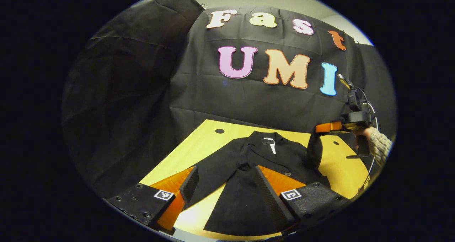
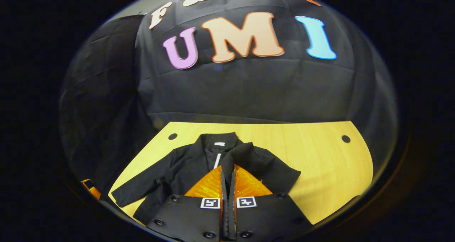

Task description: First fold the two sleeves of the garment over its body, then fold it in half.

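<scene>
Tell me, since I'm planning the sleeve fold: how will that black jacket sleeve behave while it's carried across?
Probably floppy: the sleeve hangs limp from the right tool, which is pinched shut on its fold. Likely light, since two fingers lift it. The jacket body may drag slightly on the smooth table.

Black cloth wall point(image 1: 249, 100) rises behind a yellow wooden table point(image 2: 320, 163).

the right hand-held gripper point(image 2: 227, 185) pinches a black sleeve point(image 2: 245, 156) of the coat point(image 2: 177, 167) lying on the yellow tabletop point(image 2: 320, 163).
</scene>
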Available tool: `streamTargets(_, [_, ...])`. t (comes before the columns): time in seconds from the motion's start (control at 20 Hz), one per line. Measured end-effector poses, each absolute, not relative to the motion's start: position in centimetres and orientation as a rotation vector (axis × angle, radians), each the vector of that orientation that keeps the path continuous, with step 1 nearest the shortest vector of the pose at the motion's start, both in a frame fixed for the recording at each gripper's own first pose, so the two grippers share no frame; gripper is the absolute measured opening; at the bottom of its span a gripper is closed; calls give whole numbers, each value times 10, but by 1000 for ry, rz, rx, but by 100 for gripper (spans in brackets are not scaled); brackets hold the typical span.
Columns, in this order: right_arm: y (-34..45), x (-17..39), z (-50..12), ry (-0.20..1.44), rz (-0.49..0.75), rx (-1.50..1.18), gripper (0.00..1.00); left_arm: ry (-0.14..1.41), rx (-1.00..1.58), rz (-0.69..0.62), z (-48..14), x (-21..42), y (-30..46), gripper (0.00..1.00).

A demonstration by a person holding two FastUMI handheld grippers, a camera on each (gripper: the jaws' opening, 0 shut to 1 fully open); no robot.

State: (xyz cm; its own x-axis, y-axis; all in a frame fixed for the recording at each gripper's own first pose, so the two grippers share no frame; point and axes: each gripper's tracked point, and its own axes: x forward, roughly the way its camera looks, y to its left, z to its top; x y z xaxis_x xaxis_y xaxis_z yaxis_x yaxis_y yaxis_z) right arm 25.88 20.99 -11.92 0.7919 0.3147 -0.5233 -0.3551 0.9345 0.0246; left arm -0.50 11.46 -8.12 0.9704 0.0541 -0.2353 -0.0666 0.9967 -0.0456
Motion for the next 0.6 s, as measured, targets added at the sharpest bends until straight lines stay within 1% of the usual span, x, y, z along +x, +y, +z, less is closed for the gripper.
streamTargets(0.05, [225, 261, -124, 556, 380, -83, 2, 240, -59, 62, -82, -5, 119, 94])
streamTargets(0.4, [332, 268, -158, 605, 518, -142, 2, 285, -92, 107, -92, -11, 152, 94])
streamTargets(0.6, [379, 271, -183, 636, 578, -171, 2, 304, -116, 144, -97, -18, 166, 95])
